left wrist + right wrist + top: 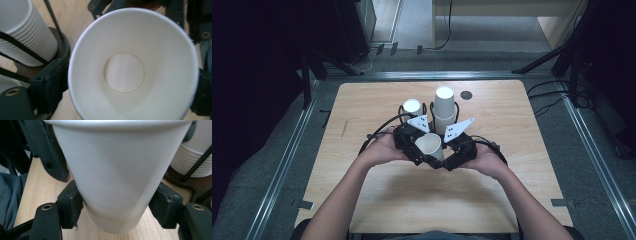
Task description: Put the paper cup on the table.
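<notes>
Near the middle of the high view, a white paper cup (430, 145) sits between the left gripper (412, 145) and the right gripper (457, 147), its mouth tilted toward the camera and its inside empty. Right gripper's pads clamp the cup's lower wall; left gripper's jaws stand apart, flanking the rim. Just above, two wire holders carry stacked cups: a short stack (412, 106) and a taller stack (444, 107), both upside down.
</notes>
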`<state>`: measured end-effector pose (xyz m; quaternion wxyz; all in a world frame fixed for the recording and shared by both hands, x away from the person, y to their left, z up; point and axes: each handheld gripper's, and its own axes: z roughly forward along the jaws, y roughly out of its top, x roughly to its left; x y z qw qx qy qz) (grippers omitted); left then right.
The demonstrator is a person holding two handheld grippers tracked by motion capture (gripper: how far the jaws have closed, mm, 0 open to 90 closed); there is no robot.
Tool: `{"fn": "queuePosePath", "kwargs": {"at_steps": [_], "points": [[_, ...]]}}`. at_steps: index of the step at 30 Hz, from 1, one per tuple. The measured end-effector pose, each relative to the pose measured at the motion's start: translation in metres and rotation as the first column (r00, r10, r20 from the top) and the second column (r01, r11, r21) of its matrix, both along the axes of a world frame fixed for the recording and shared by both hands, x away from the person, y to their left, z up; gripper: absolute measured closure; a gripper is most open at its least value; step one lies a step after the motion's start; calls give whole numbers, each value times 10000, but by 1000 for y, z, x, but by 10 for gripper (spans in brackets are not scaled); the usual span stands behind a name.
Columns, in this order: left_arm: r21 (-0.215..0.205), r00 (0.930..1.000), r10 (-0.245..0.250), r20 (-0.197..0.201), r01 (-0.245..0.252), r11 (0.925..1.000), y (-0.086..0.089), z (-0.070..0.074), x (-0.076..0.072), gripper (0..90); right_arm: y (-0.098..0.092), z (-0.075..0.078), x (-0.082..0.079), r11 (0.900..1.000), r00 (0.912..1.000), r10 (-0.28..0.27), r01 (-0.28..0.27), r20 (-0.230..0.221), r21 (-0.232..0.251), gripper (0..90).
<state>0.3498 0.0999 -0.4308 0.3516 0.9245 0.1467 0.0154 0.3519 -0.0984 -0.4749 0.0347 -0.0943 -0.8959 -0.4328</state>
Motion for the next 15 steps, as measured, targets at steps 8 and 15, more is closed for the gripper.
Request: {"fn": "queuePosePath", "kwargs": {"at_steps": [8,15], "points": [[-1520,9987,518,-11,-514,9870,11,-1,-2,28,-6,4,1,9994,9997,-233,234,-35,246,328],[-2419,9952,883,-424,-959,9655,17,-6,-3,55,-10,6,3,9981,9995,-308,313,-97,537,327]]}}
